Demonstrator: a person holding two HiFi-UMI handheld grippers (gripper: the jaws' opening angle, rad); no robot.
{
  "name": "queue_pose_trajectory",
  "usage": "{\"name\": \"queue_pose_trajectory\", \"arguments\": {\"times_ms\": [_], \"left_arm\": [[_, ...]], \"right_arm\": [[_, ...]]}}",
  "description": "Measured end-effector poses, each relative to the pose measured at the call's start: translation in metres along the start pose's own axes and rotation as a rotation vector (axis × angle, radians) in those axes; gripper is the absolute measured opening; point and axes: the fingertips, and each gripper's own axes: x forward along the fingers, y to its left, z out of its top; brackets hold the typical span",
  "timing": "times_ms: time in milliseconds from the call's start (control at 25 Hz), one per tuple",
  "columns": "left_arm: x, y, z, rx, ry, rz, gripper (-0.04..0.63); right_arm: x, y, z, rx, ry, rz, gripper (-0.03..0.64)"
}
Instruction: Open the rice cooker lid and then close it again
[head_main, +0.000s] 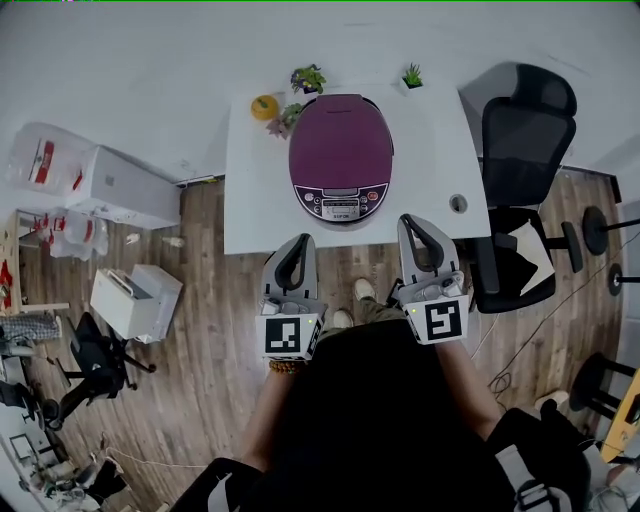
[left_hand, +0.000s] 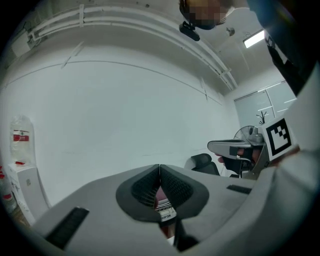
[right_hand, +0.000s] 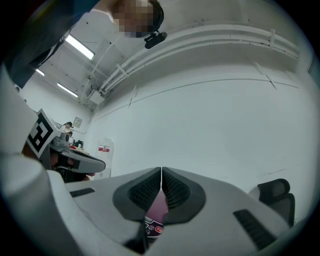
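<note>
**fingers (left_hand: 142, 189) pressed together on both grippers, rice cooker (head_main: 340, 160) shut on the table (head_main: 250, 200)**

the fingers of the left gripper (head_main: 299, 241) meet tip to tip along a thin seam, with nothing pinched between their ribbed black pads. the right gripper (head_main: 413, 221) is the same: its fingers (right_hand: 146, 190) are closed on each other and hold nothing. the two grippers are held side by side and point level toward the white wall. seen from above, both reach about the near edge of the table, the right one a little further in. neither touches the cooker.

the rice cooker stands in the middle of the white table with its purple lid (head_main: 340, 140) down, flush on the body. its control panel (head_main: 341, 205) faces the person and sits between the lines of the two grippers, just ahead of their tips. in each gripper view a sliver of the cooker's purple top and its panel shows through the small gap under the closed fingers.

behind the cooker, at the table's far edge, are an orange-yellow round thing (head_main: 264, 106) and a small potted plant (head_main: 308, 78); a second small plant (head_main: 412, 75) stands at the far right corner. a round cable hole (head_main: 458, 203) lies in the tabletop right of the cooker, near the right gripper. a black office chair (head_main: 525, 140) stands beside the table's right end, and a white box (head_main: 135, 300) sits on the wooden floor (head_main: 215, 330) to the left.
</note>
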Motion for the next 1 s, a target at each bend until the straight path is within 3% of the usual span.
{"name": "queue_pose_trajectory", "arguments": {"times_ms": [400,800,1000], "left_arm": [[0.053,-0.011,-0.007,-0.009,0.031,-0.012,0.023],[0.071,-0.006,-0.014,-0.030,0.042,0.087,0.023],[0.082,-0.008,-0.035,-0.058,0.092,0.041,0.023]], "right_arm": [[0.029,-0.051,-0.028,0.011,0.018,0.017,0.029],[0.050,-0.079,-0.051,0.008,0.042,0.073,0.029],[0.056,-0.087,-0.066,-0.011,0.080,0.081,0.029]]}}
